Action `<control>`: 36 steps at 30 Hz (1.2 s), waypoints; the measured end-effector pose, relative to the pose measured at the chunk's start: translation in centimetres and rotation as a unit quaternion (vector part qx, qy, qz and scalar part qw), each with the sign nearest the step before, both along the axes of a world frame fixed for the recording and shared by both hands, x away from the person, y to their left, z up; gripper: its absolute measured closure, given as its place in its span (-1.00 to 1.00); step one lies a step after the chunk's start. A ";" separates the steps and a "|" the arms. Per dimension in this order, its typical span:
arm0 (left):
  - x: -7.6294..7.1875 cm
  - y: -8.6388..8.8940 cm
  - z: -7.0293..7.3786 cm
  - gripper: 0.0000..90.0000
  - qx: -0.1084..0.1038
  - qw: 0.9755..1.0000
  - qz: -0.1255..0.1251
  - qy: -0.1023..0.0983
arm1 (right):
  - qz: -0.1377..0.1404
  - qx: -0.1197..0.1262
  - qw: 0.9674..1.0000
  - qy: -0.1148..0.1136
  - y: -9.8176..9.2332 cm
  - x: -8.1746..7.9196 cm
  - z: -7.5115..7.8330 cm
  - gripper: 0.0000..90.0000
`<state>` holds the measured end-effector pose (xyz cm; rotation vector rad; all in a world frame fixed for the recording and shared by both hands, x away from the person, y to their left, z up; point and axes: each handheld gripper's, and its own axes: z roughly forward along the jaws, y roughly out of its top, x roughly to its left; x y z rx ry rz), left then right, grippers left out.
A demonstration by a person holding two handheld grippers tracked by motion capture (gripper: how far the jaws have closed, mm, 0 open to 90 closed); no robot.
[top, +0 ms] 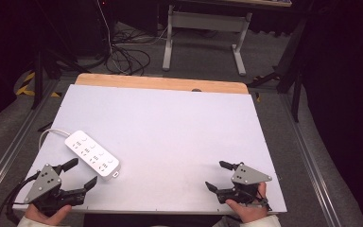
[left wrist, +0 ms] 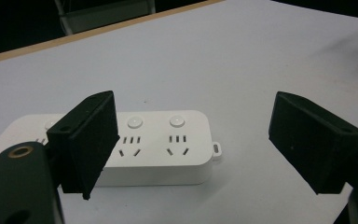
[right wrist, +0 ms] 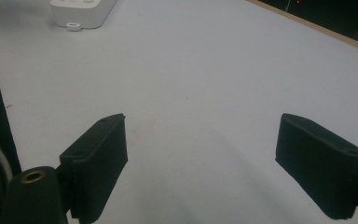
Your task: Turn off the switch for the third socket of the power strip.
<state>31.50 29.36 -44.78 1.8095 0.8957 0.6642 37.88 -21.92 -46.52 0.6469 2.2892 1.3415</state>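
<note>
At the lower left of the high view, the left gripper (top: 81,174) is held low over the table's near edge with its jaws spread wide and nothing between them. It is pointed at the power strip (top: 92,154), which lies just beyond the jaw tips, left of centre in the frame and set diagonally on the table (top: 170,123). The aim suggests an approach to the strip's near end is being lined up (a judgement, since no contact is made). In the left gripper view the strip (left wrist: 135,147) is seen lying flat across the middle of the frame, partly behind the left jaw, with the right jaw well clear of it.

At the lower right of the high view, the right gripper (top: 221,176) is likewise held with its jaws parted and empty, over bare table well apart from the strip, apparently kept in reserve.

The jaws are matt black blocks with flat inner faces. The strip is a smooth, glossy white plastic bar with rounded corners, round buttons above its sockets and a small tab at one end. A white cable (top: 47,135) is seen curling from its far end. The table top is a pale, even sheet, edged in wood at the far side.
</note>
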 end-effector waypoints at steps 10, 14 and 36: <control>0.0 -0.3 0.1 -0.63 0.028 1.000 0.002 -0.010 | -0.003 -0.002 1.000 0.002 0.0 0.0 -0.1 -0.62; -0.1 -0.4 0.2 -0.63 0.037 0.999 0.001 -0.014 | -0.001 -0.003 1.000 0.000 0.1 0.0 -0.1 -0.61; 0.2 -0.5 1.3 -0.59 0.029 0.999 0.004 0.016 | 0.003 -0.007 1.000 -0.001 0.2 -0.1 -0.1 -0.58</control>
